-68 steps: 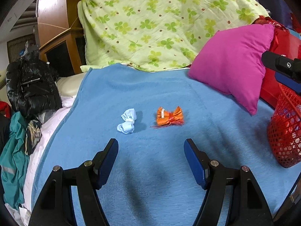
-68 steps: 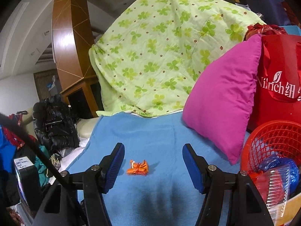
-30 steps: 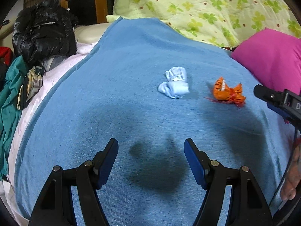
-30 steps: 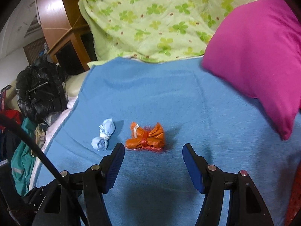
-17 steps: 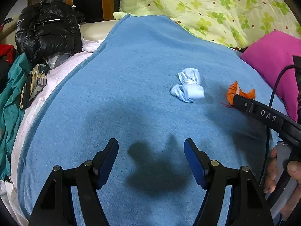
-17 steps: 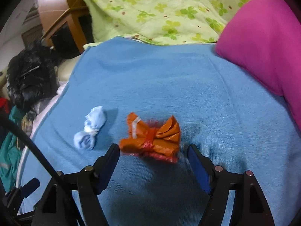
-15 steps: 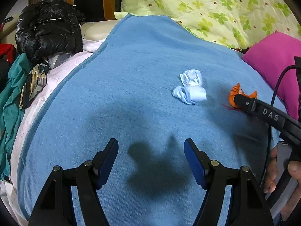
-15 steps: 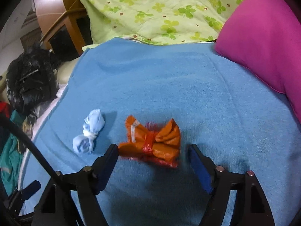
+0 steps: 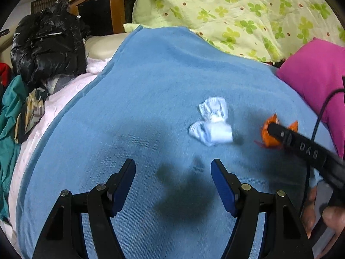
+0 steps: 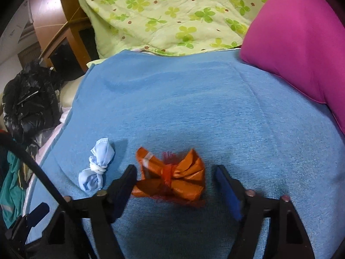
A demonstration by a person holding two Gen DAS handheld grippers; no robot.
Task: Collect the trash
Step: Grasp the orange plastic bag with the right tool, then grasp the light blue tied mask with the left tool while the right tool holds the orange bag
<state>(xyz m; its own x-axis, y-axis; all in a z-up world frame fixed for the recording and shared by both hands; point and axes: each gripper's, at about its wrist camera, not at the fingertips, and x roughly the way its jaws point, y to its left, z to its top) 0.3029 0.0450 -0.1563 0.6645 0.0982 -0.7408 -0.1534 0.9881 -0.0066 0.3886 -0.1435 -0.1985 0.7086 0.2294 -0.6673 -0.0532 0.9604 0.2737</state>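
Jaws first: on my right gripper [image 10: 175,178] they are closing, with the crumpled orange plastic wrapper tied like a bow [image 10: 172,178] lying between them on the blue terry blanket [image 10: 194,99]. My left-hand pad sits at the wrapper's left edge, though I cannot tell whether it presses; the right-hand pad stands clear of the wrapper's other end, so I have no grip on it. Red frayed threads show at the wrapper's knot and along its near edge.

On my left gripper [image 9: 173,183] the jaws stand apart over bare blanket, nothing between them, their shadow falling on the cloth just ahead. Ahead of them and a little to the right lies the knotted light-blue cloth bundle [image 9: 212,124], flat on the blanket. In the right wrist view it is just left of the orange wrapper, near but apart.

From the left wrist view, one black finger of my right gripper reaches in from the right and covers part of the wrapper, and my right hand [image 9: 323,213] shows at the lower right edge on the handle.

Further back lie a green clover-print quilt [image 10: 172,10], a magenta pillow [image 10: 301,38] at the right, and a shiny black jacket [image 9: 47,47] heaped off the blanket's left edge.
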